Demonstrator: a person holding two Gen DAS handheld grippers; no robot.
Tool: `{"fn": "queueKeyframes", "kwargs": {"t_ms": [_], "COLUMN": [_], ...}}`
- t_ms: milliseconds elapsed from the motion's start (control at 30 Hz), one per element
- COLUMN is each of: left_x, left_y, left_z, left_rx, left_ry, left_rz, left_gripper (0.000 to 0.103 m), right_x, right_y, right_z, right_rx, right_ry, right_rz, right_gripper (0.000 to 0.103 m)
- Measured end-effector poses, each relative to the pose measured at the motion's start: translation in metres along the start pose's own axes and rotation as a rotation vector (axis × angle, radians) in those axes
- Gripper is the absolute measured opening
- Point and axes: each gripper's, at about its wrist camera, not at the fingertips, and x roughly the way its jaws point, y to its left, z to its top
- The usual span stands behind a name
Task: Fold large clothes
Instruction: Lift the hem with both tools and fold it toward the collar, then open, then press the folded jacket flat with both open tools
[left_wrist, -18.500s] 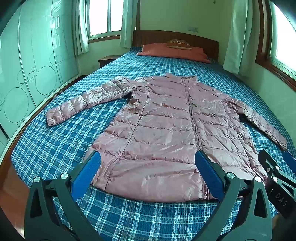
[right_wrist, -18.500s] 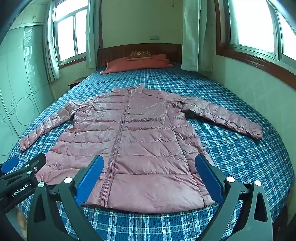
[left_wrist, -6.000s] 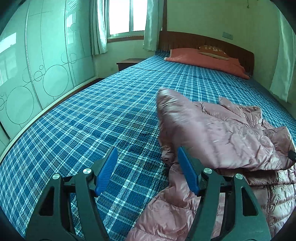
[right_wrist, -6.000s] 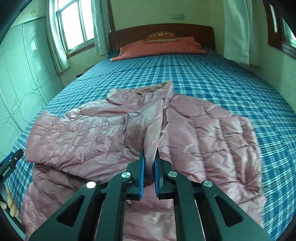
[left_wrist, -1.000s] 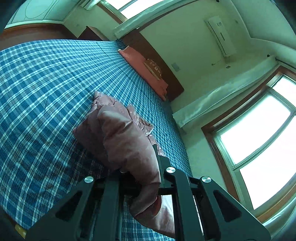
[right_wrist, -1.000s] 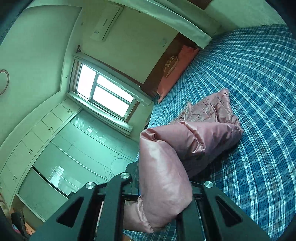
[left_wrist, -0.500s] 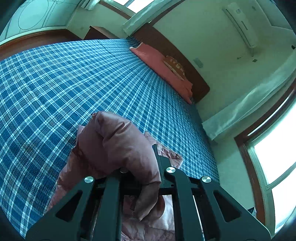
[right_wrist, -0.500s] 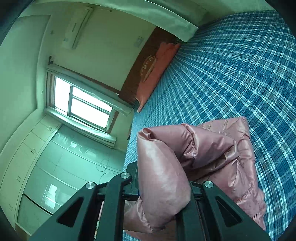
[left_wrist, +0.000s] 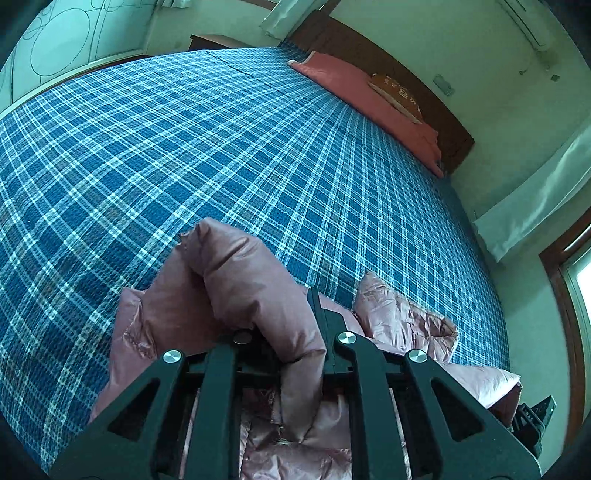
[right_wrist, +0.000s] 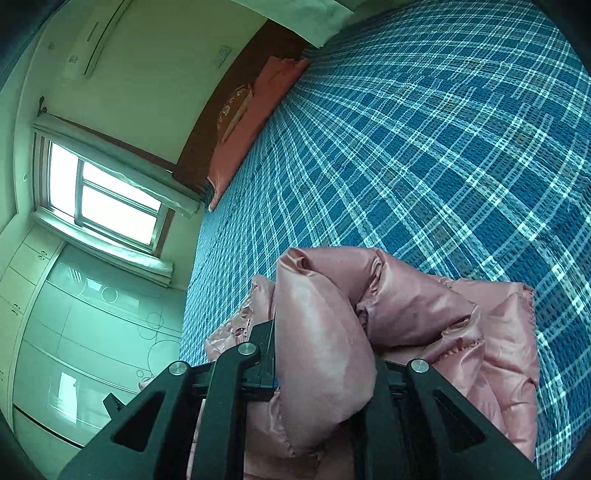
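Note:
The pink quilted down jacket (left_wrist: 240, 280) lies bunched and folded on the blue plaid bed (left_wrist: 221, 147). My left gripper (left_wrist: 284, 325) is shut on a thick fold of the jacket, which bulges out over the fingers. My right gripper (right_wrist: 321, 354) is shut on another thick fold of the same jacket (right_wrist: 424, 310). The fingertips of both are hidden by fabric. The rest of the jacket spreads under and beside both grippers. The right gripper's black tip (left_wrist: 535, 413) shows at the lower right of the left wrist view.
An orange-red pillow (left_wrist: 369, 96) with a small cushion lies at the wooden headboard (left_wrist: 388, 62). Glass wardrobe doors (right_wrist: 92, 332) stand along one side, a window (right_wrist: 99, 199) beyond them. Curtains (left_wrist: 535, 206) hang on the other side.
Both grippers have tipped downward with the jacket folds in them, so the bed now fills more of both views. The jacket bundle sits lower, closer to the bedspread.

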Motion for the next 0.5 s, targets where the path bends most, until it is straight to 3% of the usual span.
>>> {"fn": "queueKeyframes", "kwargs": {"t_ms": [33,100,133,200,367,500], "left_x": [-0.001,-0.008,-0.012,-0.025,-0.059,-0.058], "left_y": [0.001,0.002,0.000,-0.004,-0.008,-0.013], "left_z": [0.003,0.009,0.011,0.017,0.021,0.009], "left_rx": [-0.021,-0.068,-0.084,-0.088,-0.049,0.066], "left_ry": [-0.002,-0.011,-0.018,-0.045,-0.138,-0.126], "left_rz": [-0.016,-0.073,-0.097,-0.135,-0.156,-0.071], "left_gripper": [0.021,0.043,0.048,0.057,0.062,0.062], "right_x": [-0.001,-0.008,-0.013,-0.024,-0.049,-0.038], "right_y": [0.001,0.006,0.009,0.018,0.029,0.038], "right_z": [0.001,0.006,0.007,0.009,0.005,-0.008], "right_rx": [0.008,0.003,-0.012,-0.047,-0.100,-0.163], "right_ry": [0.000,-0.025,-0.041,-0.076,-0.126,-0.073], "right_rz": [0.016,0.044,0.046,0.046,0.041,-0.032], "right_gripper": [0.029,0.045,0.053,0.061,0.063,0.063]}}
